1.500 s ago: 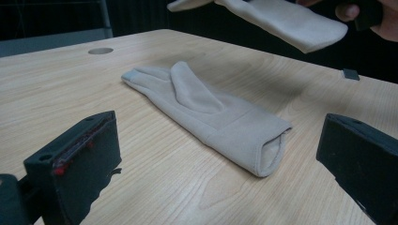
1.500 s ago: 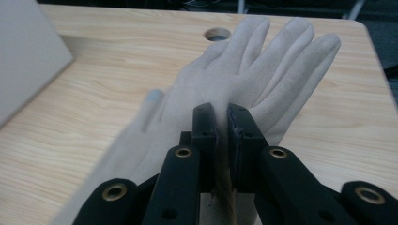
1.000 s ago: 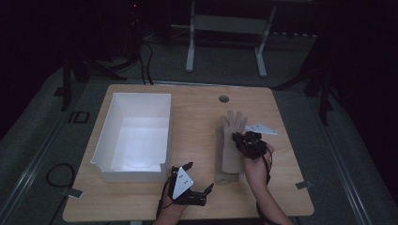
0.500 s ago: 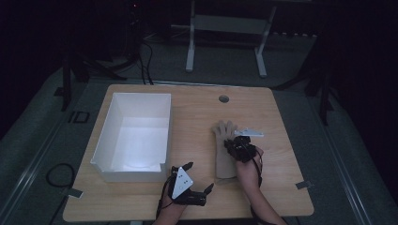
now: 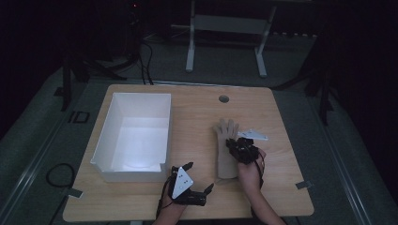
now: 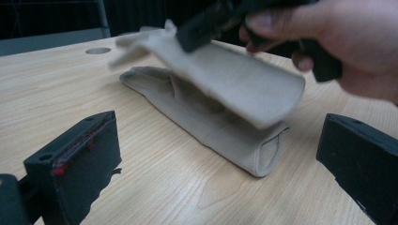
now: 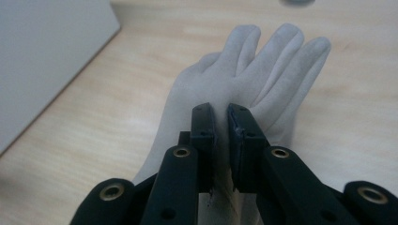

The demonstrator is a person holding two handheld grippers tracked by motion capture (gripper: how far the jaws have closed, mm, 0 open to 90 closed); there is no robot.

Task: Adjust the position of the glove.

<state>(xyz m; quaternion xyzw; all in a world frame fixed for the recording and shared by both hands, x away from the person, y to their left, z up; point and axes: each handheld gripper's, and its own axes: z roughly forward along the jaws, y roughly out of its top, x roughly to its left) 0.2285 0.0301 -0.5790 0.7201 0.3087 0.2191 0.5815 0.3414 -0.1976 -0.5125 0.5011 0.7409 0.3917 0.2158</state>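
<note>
Two beige gloves lie stacked on the wooden table [image 5: 281,108], fingers pointing away from me. My right gripper [image 5: 241,149] is shut on the upper glove [image 5: 224,136] near its palm. The right gripper view has the jaws [image 7: 220,115] pinched on the glove [image 7: 263,61] fabric. From the left gripper view, the upper glove [image 6: 244,79] hangs lifted and tilted above the lower glove [image 6: 211,126], which lies flat. My left gripper [image 5: 199,177] rests open near the table's front edge, left of the gloves, and its jaws [image 6: 220,140] frame the lower glove's cuff without touching it.
An empty white box [image 5: 141,96] stands on the left half of the table. A round cable hole [image 5: 224,99] sits at the back centre. Table legs and dark floor lie beyond the far edge.
My right gripper has shifted slightly left and toward me, taking the upper glove with it. The left gripper has stayed where it was.
</note>
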